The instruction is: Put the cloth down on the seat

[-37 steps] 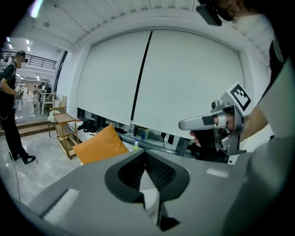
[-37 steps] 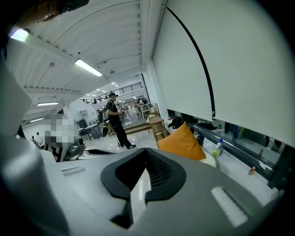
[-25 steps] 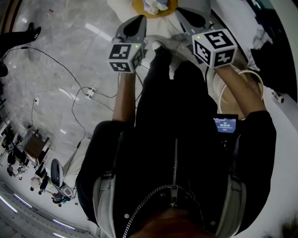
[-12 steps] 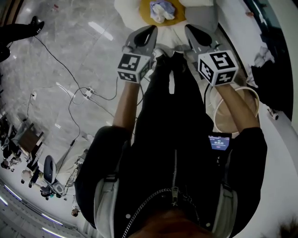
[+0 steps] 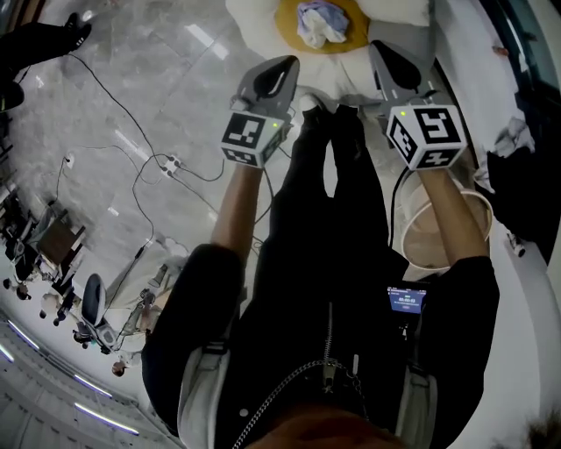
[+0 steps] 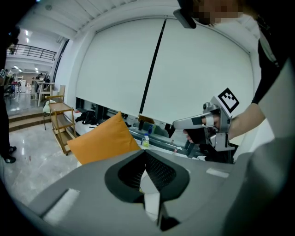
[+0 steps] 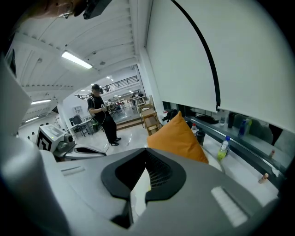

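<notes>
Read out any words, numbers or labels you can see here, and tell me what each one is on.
Nothing reads clearly.
Phone screen: pale digits, too small to read.
Bottle label: blurred.
Left cube, right cube: black-and-white square markers, no words.

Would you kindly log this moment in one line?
crumpled pale cloth: on white seat, at orange cushion | left gripper: shut | right gripper: shut

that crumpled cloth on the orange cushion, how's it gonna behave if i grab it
The crumpled cloth lies bunched in soft folds, so it is probably floppy and will drape from any pinch. It looks thin, so it is likely light. The orange cushion under it probably gives when pressed.
</notes>
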